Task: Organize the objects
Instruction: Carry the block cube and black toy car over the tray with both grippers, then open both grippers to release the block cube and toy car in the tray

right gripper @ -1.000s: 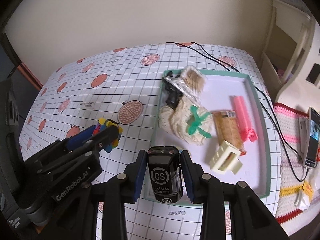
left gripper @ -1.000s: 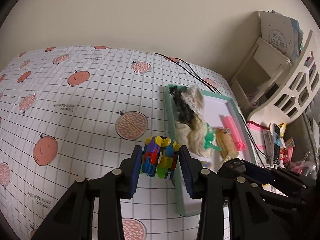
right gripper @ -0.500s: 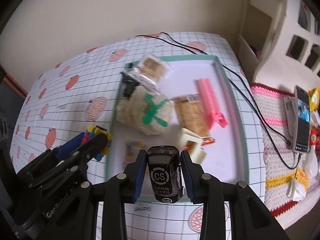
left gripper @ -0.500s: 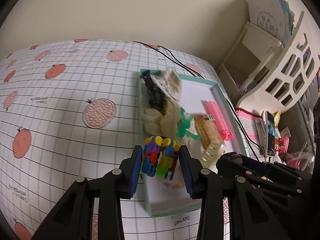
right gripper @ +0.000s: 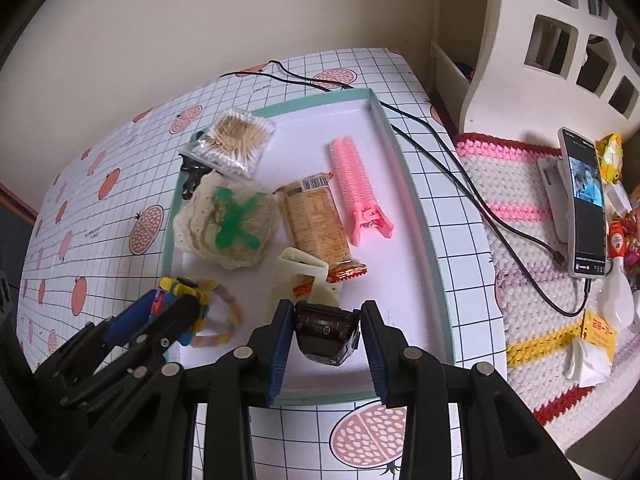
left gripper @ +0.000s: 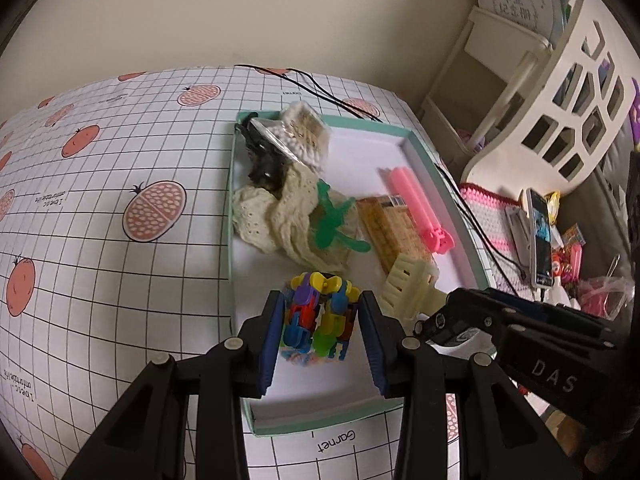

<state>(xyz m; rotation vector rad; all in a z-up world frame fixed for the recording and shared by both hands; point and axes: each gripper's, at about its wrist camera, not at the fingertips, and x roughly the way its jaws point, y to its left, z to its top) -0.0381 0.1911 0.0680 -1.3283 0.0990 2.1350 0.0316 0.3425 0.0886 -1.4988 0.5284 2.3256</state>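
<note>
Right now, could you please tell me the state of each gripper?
Left gripper: closed on the colourful clip bundle, above the tray.
Right gripper: jaws apart beside the black toy car; grip cannot be told.

A multicoloured clip bundle (left gripper: 318,318) and a black toy car (right gripper: 325,330) sit low over the tray's (right gripper: 416,208) six-o'clock end.

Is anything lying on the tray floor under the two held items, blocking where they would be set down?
Partly. Under the left claw, holding the colourful clip bundle, lies a pastel braided ring. Just beyond the right claw and its black toy car sits a cream clip. The tray floor nearer is bare.
</note>
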